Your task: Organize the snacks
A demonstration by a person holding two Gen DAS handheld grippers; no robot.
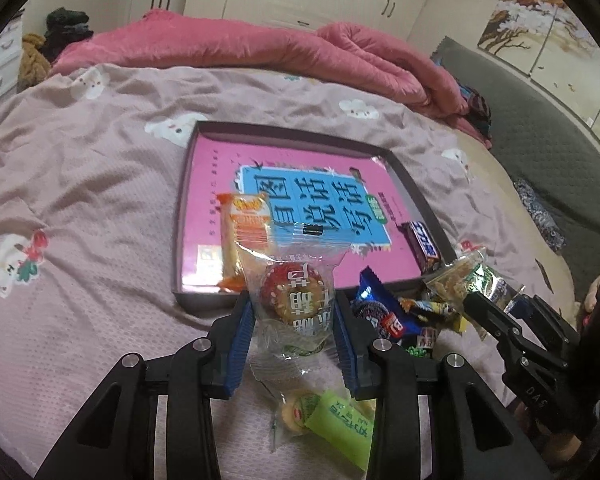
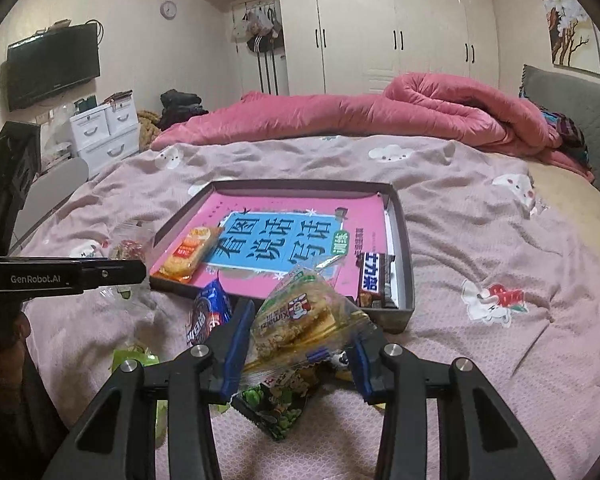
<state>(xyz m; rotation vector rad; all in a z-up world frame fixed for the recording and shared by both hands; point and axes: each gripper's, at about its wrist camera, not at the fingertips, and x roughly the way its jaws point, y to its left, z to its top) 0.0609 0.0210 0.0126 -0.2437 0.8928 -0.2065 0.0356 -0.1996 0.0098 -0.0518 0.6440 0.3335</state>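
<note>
**Two wrapped snacks held above the bed, tray just ahead**

Left gripper [image 1: 294, 320] closed on a clear plastic packet with a round red-and-gold pastry [image 1: 296, 300], blue pads pressing the wrapper on both sides, near the front edge of the shallow dark tray [image 1: 182, 200]. Right gripper [image 2: 300, 344] closed on a clear crinkled packet of pale crumbly biscuit [image 2: 300, 316], pinched mostly by the loose film, close to the tray's front-right corner. Inside the tray, on its pink and blue printed bottom: an orange-wrapped cracker packet [image 2: 190, 254] at the front-left corner and a dark chocolate bar [image 2: 374, 278] along the right wall. Not yet sorted, lying on the pink patterned bedsheet [image 1: 80, 184] before the tray: a blue cookie packet [image 2: 208, 312], a green-printed dark bag [image 2: 274, 412], a light green wrapped roll [image 1: 332, 424].

Possible trouble from here:
- Slipping of either packet, because smooth film gives little hold and the grip sits on the wrapper more than on the contents.
- Crushing of the crumbly biscuit under a harder squeeze.
- Touching between the two grippers, both heading to the same front edge.
- Catching of a hanging wrapper on the tray wall, pushing the tray over the soft sheet.
</note>
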